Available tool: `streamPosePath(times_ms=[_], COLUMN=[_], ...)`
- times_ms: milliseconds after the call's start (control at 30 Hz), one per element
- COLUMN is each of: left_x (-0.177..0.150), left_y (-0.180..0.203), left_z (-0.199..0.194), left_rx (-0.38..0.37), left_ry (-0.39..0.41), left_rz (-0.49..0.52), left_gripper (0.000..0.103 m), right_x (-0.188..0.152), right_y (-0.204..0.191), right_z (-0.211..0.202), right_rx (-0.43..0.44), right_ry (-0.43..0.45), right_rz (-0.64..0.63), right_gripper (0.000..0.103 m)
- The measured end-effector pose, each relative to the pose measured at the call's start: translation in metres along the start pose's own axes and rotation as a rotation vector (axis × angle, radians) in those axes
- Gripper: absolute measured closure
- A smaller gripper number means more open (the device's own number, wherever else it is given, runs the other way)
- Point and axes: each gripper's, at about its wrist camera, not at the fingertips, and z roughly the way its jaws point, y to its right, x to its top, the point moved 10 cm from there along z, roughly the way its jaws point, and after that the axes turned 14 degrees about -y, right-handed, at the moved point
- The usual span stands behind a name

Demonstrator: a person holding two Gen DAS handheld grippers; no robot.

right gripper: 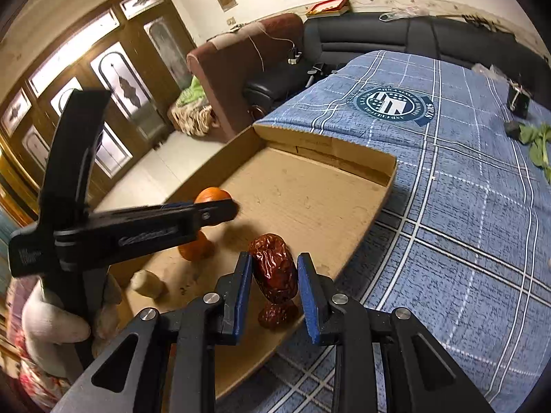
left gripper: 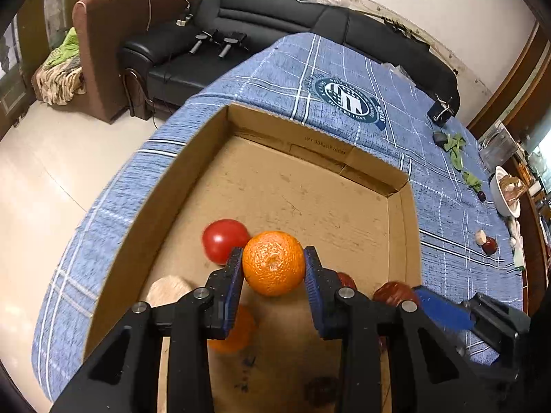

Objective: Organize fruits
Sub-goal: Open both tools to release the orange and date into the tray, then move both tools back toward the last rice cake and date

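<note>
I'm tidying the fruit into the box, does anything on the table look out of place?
Yes. Loose green leaves lie scattered on the blue tablecloth, far right of the cardboard box, by a small dark object. They look like stray scraps, not sorted fruit.

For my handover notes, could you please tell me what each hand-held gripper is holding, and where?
The left hand-held gripper pinches an orange across its sides; the right hand-held gripper pinches a dried red date across its middle.
</note>
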Motion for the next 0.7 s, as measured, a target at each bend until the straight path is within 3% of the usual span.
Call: streamPosePath(times_ms=[433, 700], left_x=[0.003, -0.003], left_y=[0.000, 0.001], left_z=[0.009, -0.036], left_rx=[0.006, 0.041], left_ry=[0.002, 0.134], left_rz=[0.000, 0.007], left_gripper=[0.068, 0.055], right_x=[-0.007, -0.013], right_y=[-0.018, -0.033], right_z=[0.020, 0.018], right_rx=[0.057, 0.057], right_ry=[-0.044, -0.040], right_rz=[-0.039, -0.046], right_gripper=[0.072, 0.072])
